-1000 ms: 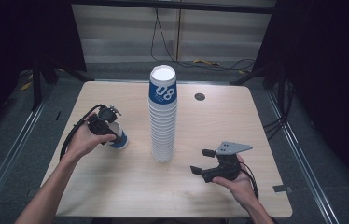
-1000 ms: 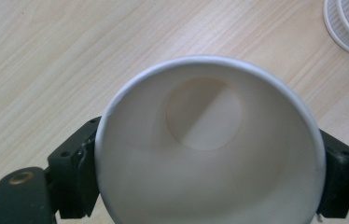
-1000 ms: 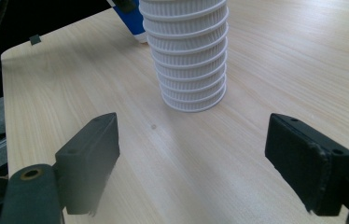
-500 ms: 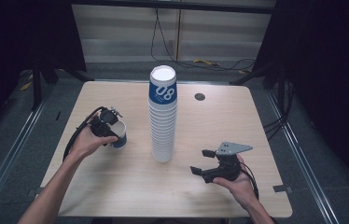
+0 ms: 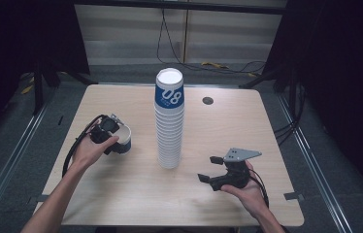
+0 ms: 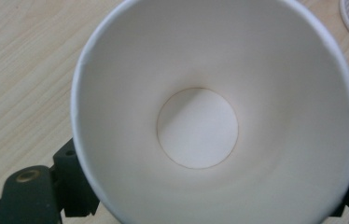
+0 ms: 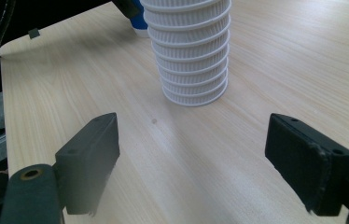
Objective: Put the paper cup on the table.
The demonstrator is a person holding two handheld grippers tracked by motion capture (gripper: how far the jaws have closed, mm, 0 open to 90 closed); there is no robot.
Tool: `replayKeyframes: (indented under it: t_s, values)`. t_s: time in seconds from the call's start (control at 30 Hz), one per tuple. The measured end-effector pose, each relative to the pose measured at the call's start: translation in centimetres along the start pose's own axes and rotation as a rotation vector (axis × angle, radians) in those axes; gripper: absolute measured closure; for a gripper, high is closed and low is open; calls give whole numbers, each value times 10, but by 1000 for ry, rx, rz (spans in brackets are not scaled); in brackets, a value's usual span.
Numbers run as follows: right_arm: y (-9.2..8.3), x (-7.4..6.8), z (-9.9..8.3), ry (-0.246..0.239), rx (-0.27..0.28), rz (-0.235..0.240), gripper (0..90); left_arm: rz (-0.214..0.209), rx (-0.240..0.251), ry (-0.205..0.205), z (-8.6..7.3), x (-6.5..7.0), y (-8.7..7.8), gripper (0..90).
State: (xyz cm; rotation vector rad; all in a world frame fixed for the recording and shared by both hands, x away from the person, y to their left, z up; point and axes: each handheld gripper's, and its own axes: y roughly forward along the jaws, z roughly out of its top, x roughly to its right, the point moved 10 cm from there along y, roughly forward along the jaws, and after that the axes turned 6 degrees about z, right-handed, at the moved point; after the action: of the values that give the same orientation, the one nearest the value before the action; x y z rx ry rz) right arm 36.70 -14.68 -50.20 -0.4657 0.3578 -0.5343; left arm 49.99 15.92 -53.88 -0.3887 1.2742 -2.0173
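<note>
A tall stack of upturned white paper cups (image 5: 170, 131) stands mid-table, its top cup blue with "08" printed on it. To its left, my left gripper (image 5: 116, 138) is shut on a single blue-and-white paper cup (image 5: 123, 141) held close to the tabletop. The left gripper view looks straight into this cup's white inside (image 6: 200, 126), with a black jaw at each side of its wall. My right gripper (image 5: 207, 170) rests low at the front right with its jaws open and nothing between them. In the right gripper view the stack's ribbed base (image 7: 192, 60) lies ahead of the right gripper (image 7: 191, 168).
The wooden table (image 5: 121, 199) has a small dark round hole (image 5: 207, 100) at the back right. Bare wood lies between the stack and each hand. Cables run across the floor behind the table, and metal rails flank both sides.
The left hand has shifted very slightly with the cup still in its jaws. The right gripper and the stack have not moved.
</note>
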Motion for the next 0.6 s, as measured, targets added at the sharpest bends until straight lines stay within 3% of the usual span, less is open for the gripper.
replayKeyframes:
  t_s: [0.37,0.6]
  values:
    - [0,2,-2,4,-12,-8,179,-45,52,-65,-12,-2,-2,165]
    - [0,3,-2,3,-17,-16,179,-35,70,-80,-20,-4,-5,167]
